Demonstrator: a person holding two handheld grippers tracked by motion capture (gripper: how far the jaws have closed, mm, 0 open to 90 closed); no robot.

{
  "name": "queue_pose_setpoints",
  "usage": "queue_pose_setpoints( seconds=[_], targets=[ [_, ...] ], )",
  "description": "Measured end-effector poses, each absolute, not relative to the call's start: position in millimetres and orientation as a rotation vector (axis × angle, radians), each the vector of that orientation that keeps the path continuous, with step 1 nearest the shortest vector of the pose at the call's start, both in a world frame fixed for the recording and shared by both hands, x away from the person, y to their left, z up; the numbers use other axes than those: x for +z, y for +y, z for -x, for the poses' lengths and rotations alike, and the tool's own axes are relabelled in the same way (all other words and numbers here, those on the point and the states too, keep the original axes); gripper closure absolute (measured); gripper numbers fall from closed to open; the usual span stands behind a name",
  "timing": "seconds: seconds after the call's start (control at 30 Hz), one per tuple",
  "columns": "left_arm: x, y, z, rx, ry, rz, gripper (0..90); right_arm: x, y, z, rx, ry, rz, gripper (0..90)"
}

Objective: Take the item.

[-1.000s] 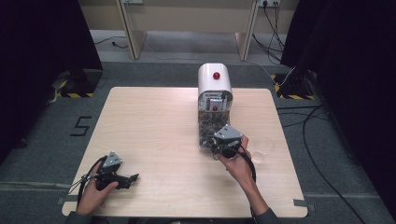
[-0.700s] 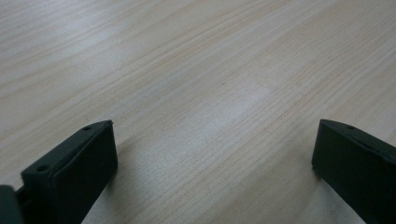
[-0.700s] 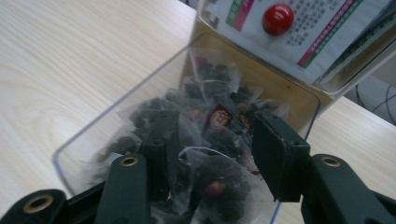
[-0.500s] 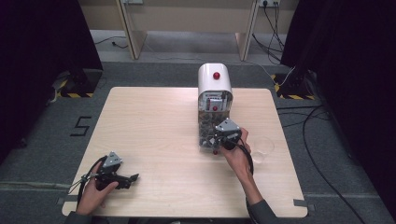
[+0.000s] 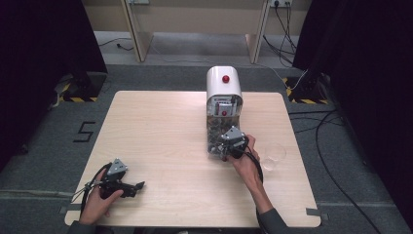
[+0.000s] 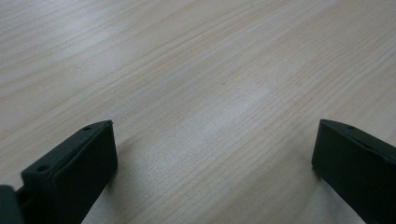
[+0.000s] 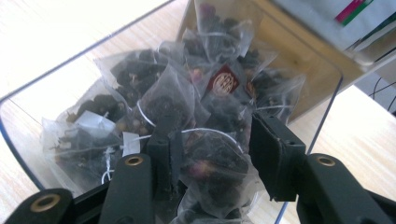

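Observation:
A white dispenser (image 5: 224, 85) with a red button stands at the table's far middle. Its clear front bin (image 5: 213, 132) holds several tea bags of dark leaves. My right gripper (image 5: 220, 150) reaches into that bin from the right. In the right gripper view its jaws have just been closing, and the right gripper (image 7: 217, 149) is now shut on one tea bag (image 7: 212, 163), with both pads against the mesh. My left gripper (image 5: 138, 187) rests near the table's front left corner. In the left gripper view, the left gripper (image 6: 212, 140) is open over bare wood.
A clear glass cup (image 5: 272, 153) stands on the table (image 5: 160, 131) just right of my right hand. Cables trail on the floor at the right. The bin's clear wall (image 7: 327, 107) curves close around the right gripper's jaws.
My right gripper has moved a little forward and down into the bin of tea bags. The left hand has stayed where it was.

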State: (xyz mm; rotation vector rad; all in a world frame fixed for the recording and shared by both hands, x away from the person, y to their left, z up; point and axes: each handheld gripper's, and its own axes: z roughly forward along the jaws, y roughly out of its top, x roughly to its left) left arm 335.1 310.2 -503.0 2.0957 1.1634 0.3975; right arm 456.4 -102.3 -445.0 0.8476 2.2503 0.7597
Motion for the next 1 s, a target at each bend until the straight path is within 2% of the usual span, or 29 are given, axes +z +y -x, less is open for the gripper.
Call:
queue_pose_setpoints(
  seconds=[0.17, 0.47, 1.0],
  targets=[
    [-503, 310, -335, 0.398, 1.164, -2.095, 0.0, -450, -107, -461, 0.758, 2.27, -0.863, 56.8],
    [-503, 310, -335, 0.398, 1.164, -2.096, 0.0, -451, -110, -460, 0.78, 2.289, -0.889, 77.7],
    [-503, 310, -335, 0.397, 1.163, -2.096, 0.0, -414, -113, -445, 0.994, 2.187, -0.834, 79.6]
  ],
)
